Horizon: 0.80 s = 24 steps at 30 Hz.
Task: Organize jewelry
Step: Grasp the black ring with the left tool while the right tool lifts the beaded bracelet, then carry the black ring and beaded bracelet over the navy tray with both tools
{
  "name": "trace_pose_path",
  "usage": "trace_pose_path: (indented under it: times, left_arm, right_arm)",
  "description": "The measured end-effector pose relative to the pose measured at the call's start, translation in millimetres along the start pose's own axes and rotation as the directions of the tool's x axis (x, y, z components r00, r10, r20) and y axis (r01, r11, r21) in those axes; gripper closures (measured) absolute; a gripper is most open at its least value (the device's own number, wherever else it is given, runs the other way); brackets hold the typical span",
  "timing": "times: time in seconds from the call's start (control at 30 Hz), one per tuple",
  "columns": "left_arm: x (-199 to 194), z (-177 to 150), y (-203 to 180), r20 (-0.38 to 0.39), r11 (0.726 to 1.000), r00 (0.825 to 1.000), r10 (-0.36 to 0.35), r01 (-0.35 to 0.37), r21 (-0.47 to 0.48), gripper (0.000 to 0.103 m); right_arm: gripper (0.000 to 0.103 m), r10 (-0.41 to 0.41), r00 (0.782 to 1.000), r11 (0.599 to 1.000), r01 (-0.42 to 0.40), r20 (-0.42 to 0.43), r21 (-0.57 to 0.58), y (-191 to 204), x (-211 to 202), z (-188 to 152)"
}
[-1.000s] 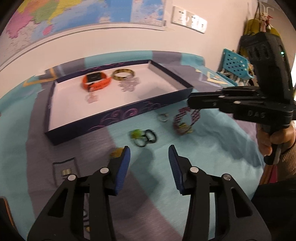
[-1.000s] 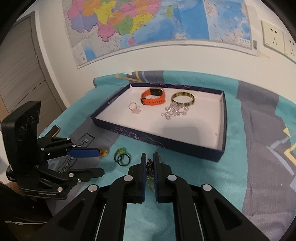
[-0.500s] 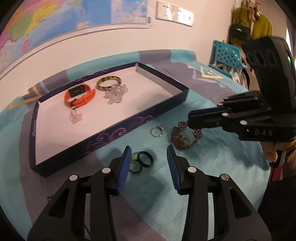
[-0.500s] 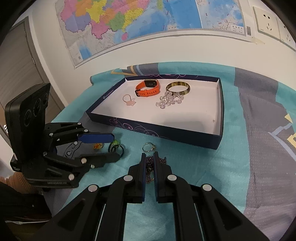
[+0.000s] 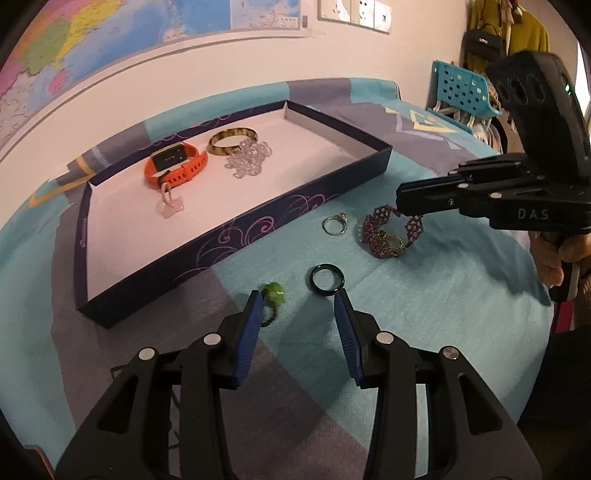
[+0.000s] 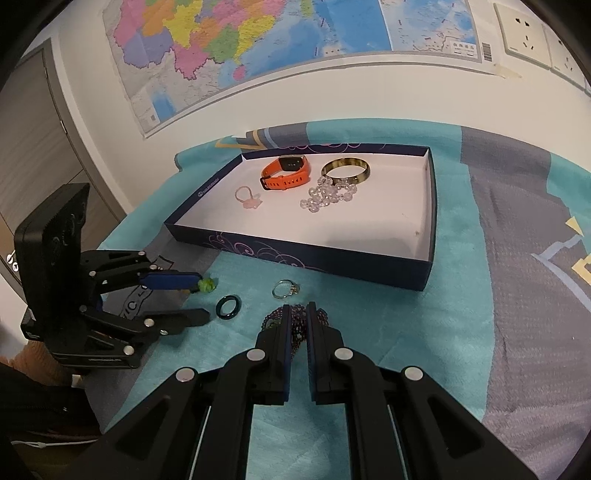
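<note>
A dark blue tray (image 5: 236,236) (image 6: 332,258) holds an orange watch (image 5: 173,166) (image 6: 288,173), a tortoiseshell bangle (image 5: 231,141) (image 6: 345,170), clear beads (image 5: 247,162) (image 6: 328,194) and a pink ring (image 5: 170,206) (image 6: 248,197). On the cloth lie a green-stone ring (image 5: 272,295) (image 6: 207,285), a dark ring (image 5: 327,279) (image 6: 229,306), a silver ring (image 5: 334,224) (image 6: 284,288) and a purple beaded bracelet (image 5: 391,232) (image 6: 275,317). My left gripper (image 5: 299,306) (image 6: 195,295) is open, its fingertips beside the green and dark rings. My right gripper (image 6: 298,321) (image 5: 399,199) is nearly shut, over the purple bracelet.
The cloth (image 6: 480,295) is teal and grey. A map (image 6: 258,44) and wall sockets (image 5: 354,14) are on the wall behind. A teal basket (image 5: 461,92) and hanging bags (image 5: 484,40) stand at the far right.
My left gripper has moved forward and right toward the green and dark rings, which now lie apart. My right gripper has stayed nearly shut over the purple bracelet.
</note>
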<state>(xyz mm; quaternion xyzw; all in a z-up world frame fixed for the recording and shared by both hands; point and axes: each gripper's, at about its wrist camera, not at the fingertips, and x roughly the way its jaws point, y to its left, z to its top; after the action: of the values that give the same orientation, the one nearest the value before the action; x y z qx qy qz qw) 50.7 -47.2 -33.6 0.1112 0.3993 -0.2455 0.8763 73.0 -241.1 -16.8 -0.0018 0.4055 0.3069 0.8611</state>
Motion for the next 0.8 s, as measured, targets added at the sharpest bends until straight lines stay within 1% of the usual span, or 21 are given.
trace_pose_path:
  times: [0.1, 0.2, 0.27, 0.37, 0.47, 0.5, 0.6, 0.8]
  left_arm:
    - [-6, 0, -4, 0.023, 1.0, 0.999, -0.029, 0.029, -0.005, 0.063]
    - [-7, 3, -14, 0.035, 0.999, 0.998, -0.044, 0.043, 0.021, 0.063]
    - [-2, 4, -21, 0.024, 0.999, 0.999, -0.037, 0.036, 0.037, 0.063]
    - [8, 6, -23, -0.002, 0.999, 1.0, -0.023, 0.023, 0.036, 0.064]
    - [14, 8, -21, -0.02, 1.0, 1.0, -0.018, 0.018, 0.021, 0.07]
    - [16, 8, -20, -0.027, 1.0, 1.0, -0.014, 0.014, 0.013, 0.074]
    - [15, 7, -18, -0.027, 1.0, 1.0, -0.006, 0.006, 0.005, 0.083]
    - [12, 6, -20, -0.019, 1.0, 1.0, -0.001, 0.001, -0.005, 0.084]
  right_arm:
    - [0.097, 0.002, 1.0, 1.0, -0.002, 0.013, 0.002, 0, -3, 1]
    - [0.097, 0.02, 0.999, 1.0, -0.02, 0.032, 0.01, 1, -7, 5]
    - [0.097, 0.026, 0.999, 1.0, -0.027, 0.042, 0.011, 2, -9, 8]
    - [0.097, 0.043, 0.997, 0.999, -0.043, 0.058, 0.005, 6, -12, 12]
    - [0.097, 0.056, 0.996, 0.998, -0.056, 0.069, -0.002, 11, -14, 18]
    - [0.097, 0.063, 0.995, 0.998, -0.062, 0.076, -0.008, 13, -15, 21]
    - [0.097, 0.076, 0.993, 0.997, -0.074, 0.087, -0.024, 19, -16, 27]
    - [0.097, 0.081, 0.992, 0.996, -0.077, 0.098, -0.043, 26, -16, 33]
